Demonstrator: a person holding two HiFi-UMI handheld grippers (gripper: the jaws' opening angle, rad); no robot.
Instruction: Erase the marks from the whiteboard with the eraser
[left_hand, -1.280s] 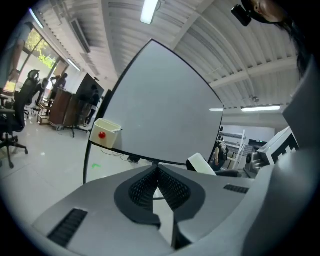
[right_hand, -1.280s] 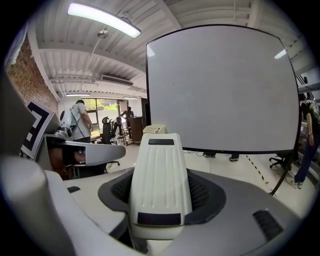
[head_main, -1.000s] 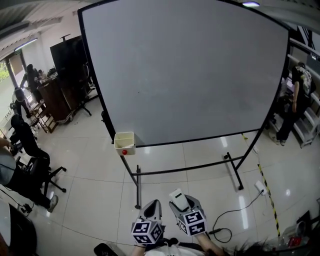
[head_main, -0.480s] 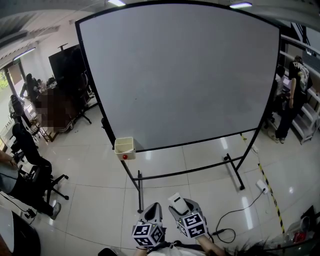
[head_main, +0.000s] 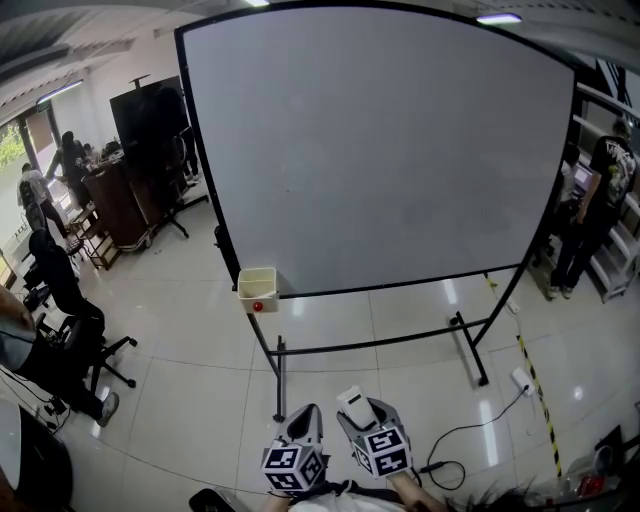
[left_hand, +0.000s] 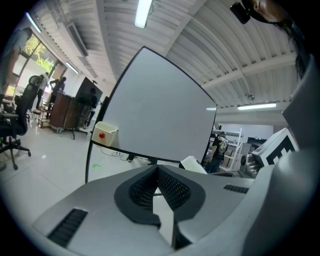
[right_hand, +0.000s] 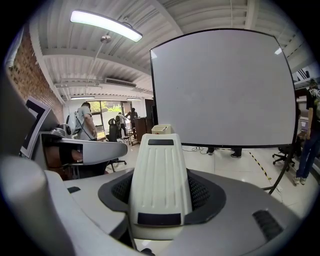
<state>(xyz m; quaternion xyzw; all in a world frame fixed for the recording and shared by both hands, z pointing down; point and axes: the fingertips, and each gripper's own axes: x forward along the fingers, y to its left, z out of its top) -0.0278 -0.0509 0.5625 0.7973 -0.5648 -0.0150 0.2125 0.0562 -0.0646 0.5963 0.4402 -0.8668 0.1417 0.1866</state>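
Observation:
A large whiteboard (head_main: 380, 150) on a black wheeled stand fills the head view; its surface looks blank, with no marks I can make out. A small cream box (head_main: 258, 289) with a red dot hangs at its lower left corner. My right gripper (head_main: 360, 410) is shut on a white ribbed eraser (right_hand: 160, 175), held low and well short of the board. My left gripper (head_main: 303, 425) is shut and empty beside it, its dark pads (left_hand: 172, 187) pressed together. The board (right_hand: 225, 90) stands ahead in the right gripper view, and the board (left_hand: 160, 120) also shows in the left gripper view.
The stand's legs and crossbar (head_main: 370, 345) spread over a glossy tiled floor. A cable and power strip (head_main: 520, 378) lie at the right. A person (head_main: 600, 190) stands by shelves on the right. Office chairs (head_main: 60, 330) and people at desks occupy the left.
The view has shifted slightly, so the whiteboard sits a little further right in the frame. Both grippers stay low at the bottom, and the eraser remains held.

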